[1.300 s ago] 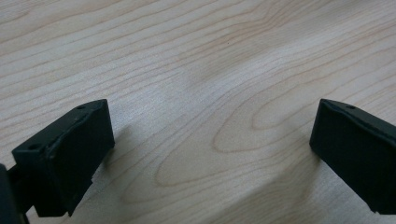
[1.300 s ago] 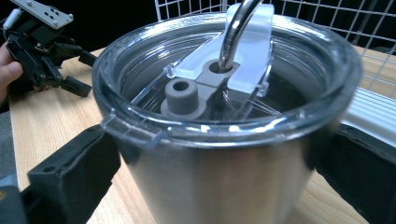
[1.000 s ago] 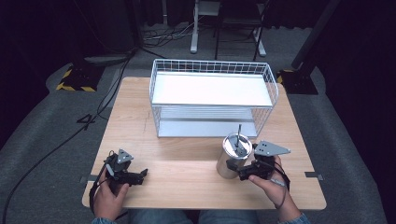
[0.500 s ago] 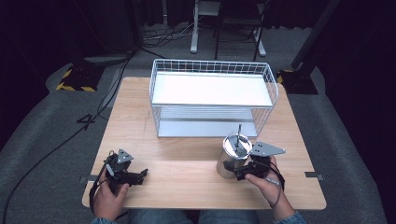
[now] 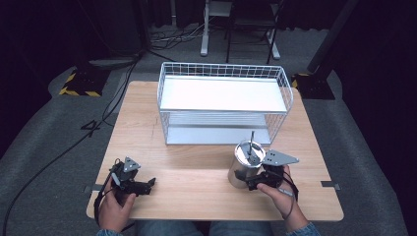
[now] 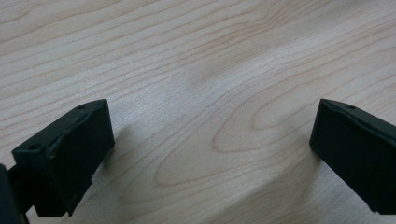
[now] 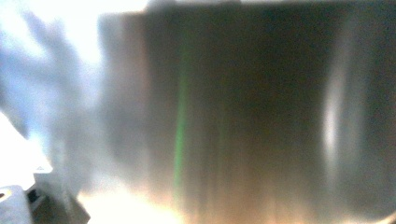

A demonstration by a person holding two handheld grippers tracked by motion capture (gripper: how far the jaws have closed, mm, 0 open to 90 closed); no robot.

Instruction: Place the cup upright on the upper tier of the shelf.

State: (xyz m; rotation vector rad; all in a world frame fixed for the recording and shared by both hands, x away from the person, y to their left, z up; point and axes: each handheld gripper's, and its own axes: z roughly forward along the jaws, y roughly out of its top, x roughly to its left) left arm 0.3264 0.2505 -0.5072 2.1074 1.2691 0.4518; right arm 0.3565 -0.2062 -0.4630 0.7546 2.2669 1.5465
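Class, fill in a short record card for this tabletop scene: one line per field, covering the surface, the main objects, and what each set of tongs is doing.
Surface: wooden table
Rack: white wire shelf, at the far middle of the table
Cup: metal cup with a utensil standing in it, in front of the shelf's right end
Left tongs: open, low over bare wood near the table's front left
Right tongs: pressed close against the cup's side; grip cannot be told
Right gripper view: blurred metal wall of the cup, very close
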